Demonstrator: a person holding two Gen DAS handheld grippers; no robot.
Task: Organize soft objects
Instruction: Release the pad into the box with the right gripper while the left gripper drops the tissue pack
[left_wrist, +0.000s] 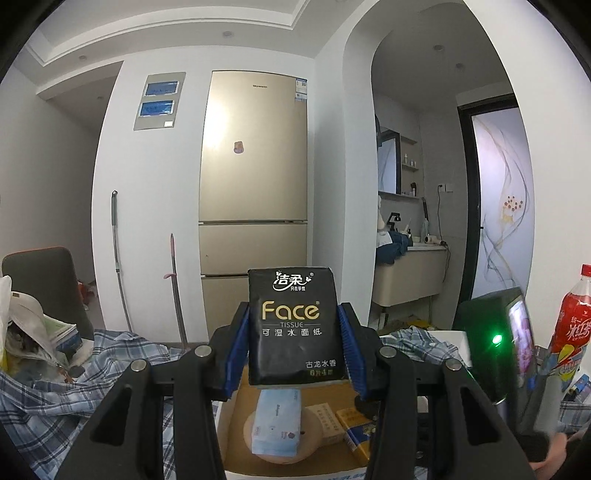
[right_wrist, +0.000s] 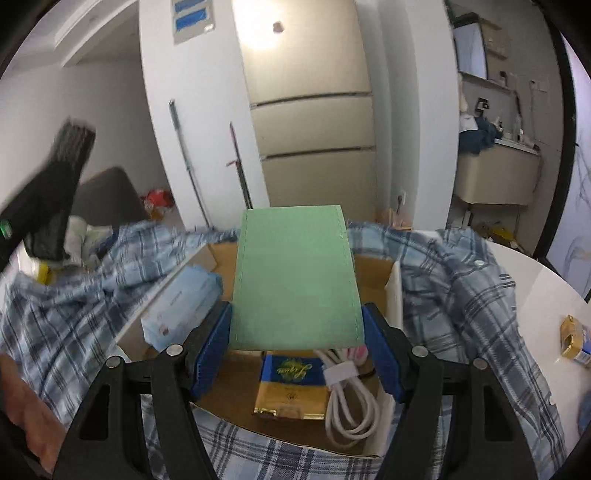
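Observation:
My left gripper (left_wrist: 293, 345) is shut on a black "Face" tissue pack (left_wrist: 294, 325), held upright above an open cardboard box (left_wrist: 236, 435). In the box lie a light blue tissue pack (left_wrist: 277, 424) on a round beige object and yellow packets (left_wrist: 356, 432). My right gripper (right_wrist: 295, 343) is shut on a flat green pack (right_wrist: 295, 277), held above the same box (right_wrist: 373, 273). Under it lie a blue and gold packet (right_wrist: 291, 387), a coiled white cable (right_wrist: 347, 406) and the light blue tissue pack (right_wrist: 184, 306). The left gripper shows blurred at the left of the right wrist view (right_wrist: 48, 199).
A blue plaid shirt (right_wrist: 461, 295) is draped around the box on a white table (right_wrist: 546, 295). A red drink bottle (left_wrist: 572, 321) and a black device with a green light (left_wrist: 495, 332) stand at the right. A small gold and blue packet (right_wrist: 574, 339) lies on the table.

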